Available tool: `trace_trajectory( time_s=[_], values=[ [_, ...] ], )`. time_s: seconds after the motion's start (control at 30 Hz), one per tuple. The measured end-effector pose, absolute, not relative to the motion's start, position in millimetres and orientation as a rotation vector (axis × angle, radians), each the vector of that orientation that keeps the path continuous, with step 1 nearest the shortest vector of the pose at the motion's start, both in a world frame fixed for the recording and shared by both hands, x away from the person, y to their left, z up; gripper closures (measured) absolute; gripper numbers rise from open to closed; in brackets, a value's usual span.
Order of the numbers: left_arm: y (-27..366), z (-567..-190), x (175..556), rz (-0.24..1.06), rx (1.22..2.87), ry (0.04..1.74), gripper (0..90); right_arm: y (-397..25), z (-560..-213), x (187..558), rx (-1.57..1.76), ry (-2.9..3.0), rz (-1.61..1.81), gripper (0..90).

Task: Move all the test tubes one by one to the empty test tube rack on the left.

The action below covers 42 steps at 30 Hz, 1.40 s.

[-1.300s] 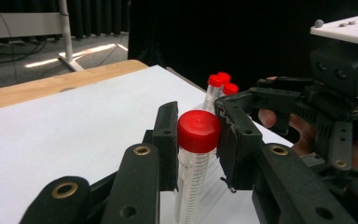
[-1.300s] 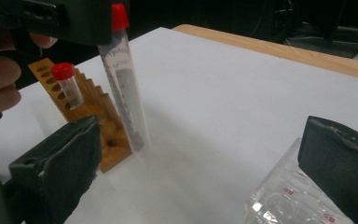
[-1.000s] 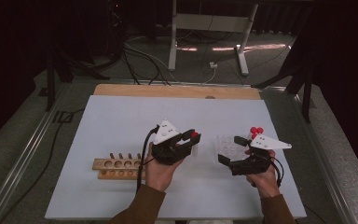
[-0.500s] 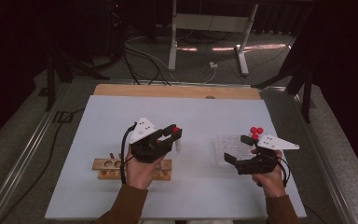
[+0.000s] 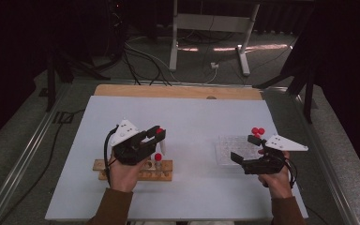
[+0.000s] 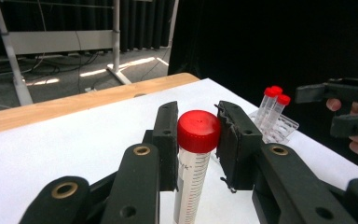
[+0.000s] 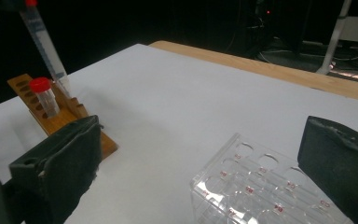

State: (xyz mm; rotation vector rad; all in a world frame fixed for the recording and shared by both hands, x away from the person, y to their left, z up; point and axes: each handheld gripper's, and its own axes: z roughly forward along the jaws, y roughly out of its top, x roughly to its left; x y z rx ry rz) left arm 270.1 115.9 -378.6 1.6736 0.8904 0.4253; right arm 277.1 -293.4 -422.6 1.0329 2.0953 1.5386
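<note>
My left claw point(image 6: 196, 140) gripped the red-capped tube point(image 6: 193, 172) above the wooden rack point(image 5: 136, 169); I judged it needed lowering upright into a free hole. My right claw point(image 7: 209, 182) hung released by the clear rack point(image 7: 265, 189).

brown sleeves point(image 5: 115, 206) | black hand-held gripper point(image 5: 155, 138), grey plate, brass pivot screws point(image 6: 141, 150)

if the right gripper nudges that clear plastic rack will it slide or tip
The clear rack will probably slide: it looks like thin, hollow plastic on a smooth white table. Two red-capped tubes stand at its far end in the high view, so a push there might tilt it or rattle them. The right hand-held gripper has open jaws.
</note>
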Motion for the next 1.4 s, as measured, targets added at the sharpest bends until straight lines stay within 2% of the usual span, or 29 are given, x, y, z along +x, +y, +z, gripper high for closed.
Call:
trace_trajectory(
  time_s=[0.73, 1.4],
  values=[
    [147.4, -385.2, 250.0, 0.442, 1.69, 0.934, 71.2, -298.3, -422.6, 276.5, 1.043, 2.089, 1.53, 0.0],
    [147.2, -406.3, 240.1, 0.446, 1.729, 0.913, 71.2, -299.7, -421.5, 275.2, 1.036, 2.088, 1.533, 0.0]
  ],
)
